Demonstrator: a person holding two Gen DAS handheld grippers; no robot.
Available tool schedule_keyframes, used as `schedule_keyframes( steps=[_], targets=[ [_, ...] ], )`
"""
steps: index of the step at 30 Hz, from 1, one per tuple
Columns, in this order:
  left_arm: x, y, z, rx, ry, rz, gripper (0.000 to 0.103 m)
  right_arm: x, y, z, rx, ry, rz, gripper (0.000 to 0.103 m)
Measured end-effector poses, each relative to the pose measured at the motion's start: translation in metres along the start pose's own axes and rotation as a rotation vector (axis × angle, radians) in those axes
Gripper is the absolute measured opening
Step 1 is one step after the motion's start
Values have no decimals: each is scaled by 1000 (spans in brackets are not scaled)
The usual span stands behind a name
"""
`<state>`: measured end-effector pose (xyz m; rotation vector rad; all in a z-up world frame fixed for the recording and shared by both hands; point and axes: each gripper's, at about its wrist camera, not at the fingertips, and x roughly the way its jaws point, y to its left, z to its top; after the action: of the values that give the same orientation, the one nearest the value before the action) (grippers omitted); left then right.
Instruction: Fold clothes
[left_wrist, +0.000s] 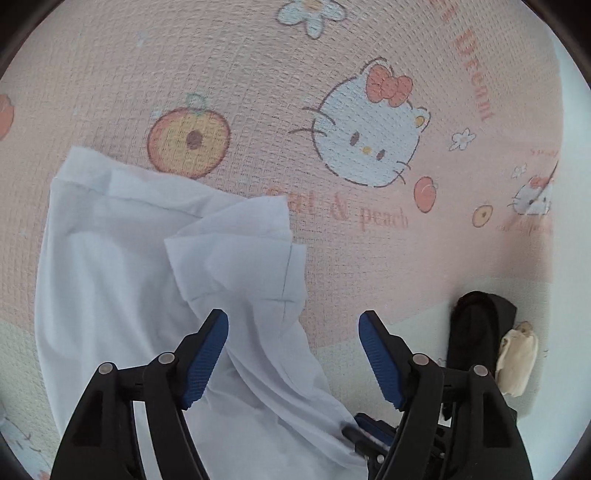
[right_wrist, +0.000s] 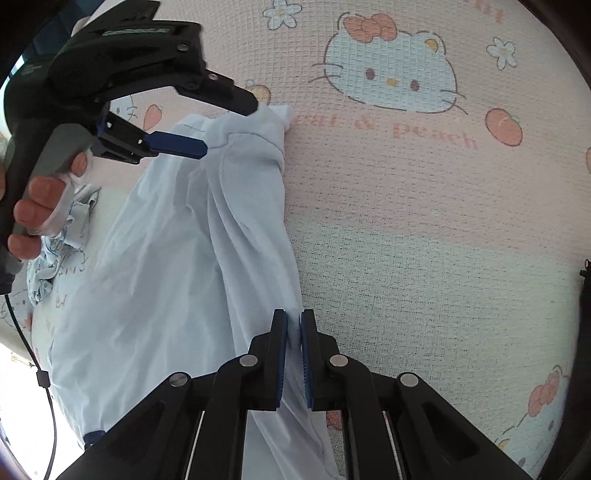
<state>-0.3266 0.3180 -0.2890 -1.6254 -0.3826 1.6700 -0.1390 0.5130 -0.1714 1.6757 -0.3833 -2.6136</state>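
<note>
A pale blue garment (left_wrist: 147, 266) lies crumpled and partly folded on a pink printed sheet (left_wrist: 295, 66). My left gripper (left_wrist: 293, 321) hovers open just above the garment's right edge; its left finger is over cloth, its right finger over bare sheet. In the right wrist view the garment (right_wrist: 166, 277) runs from the lower middle to the upper left. My right gripper (right_wrist: 293, 326) is shut on a fold at its near right edge. The left gripper (right_wrist: 225, 125), held by a hand (right_wrist: 37, 210), stands open at the garment's far end. The right gripper's blue pad (left_wrist: 369, 435) shows low in the left wrist view.
The sheet (right_wrist: 424, 240) with cat and peach prints spreads wide to the right. A black object (left_wrist: 476, 332) and a cream one (left_wrist: 517, 358) lie off the sheet's near right edge. Another crumpled light blue cloth (right_wrist: 62, 243) sits at the left, beside a black cable (right_wrist: 48, 406).
</note>
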Motion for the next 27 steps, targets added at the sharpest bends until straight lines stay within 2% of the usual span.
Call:
schedule_keyframes(
  steps=[1,3,8,14,15,16,18,20,22,24,27],
  targets=[
    [7,-6,4,10,2,13,72,-4,-2,-1,0,-8,8,31],
    [13,-13,8,30,18,29,72,-11,-5,-3,-1,-30,24,37],
    [32,-25,12,79,72,90,72,-16,-9,1,15,-89,42,37],
    [53,-30,8,126,107,168,71,-6,-8,3,22,-61,38,37],
    [51,-30,7,129,82,159,69,-4,-8,3,23,-56,37,37],
    [48,-30,6,134,58,152,61,-2,-8,3,24,-51,36,37],
    [49,-32,6,175,52,180,6,2,-8,4,25,-40,34,37],
    [50,-34,8,203,54,199,6,5,-8,4,27,-30,33,37],
    [49,-35,10,209,53,179,5,9,-8,4,29,-19,31,37],
    [46,-33,14,189,49,169,5,10,-9,5,38,-14,38,37],
    [37,-28,19,110,42,94,5,8,-15,5,68,-19,57,38]
  ],
)
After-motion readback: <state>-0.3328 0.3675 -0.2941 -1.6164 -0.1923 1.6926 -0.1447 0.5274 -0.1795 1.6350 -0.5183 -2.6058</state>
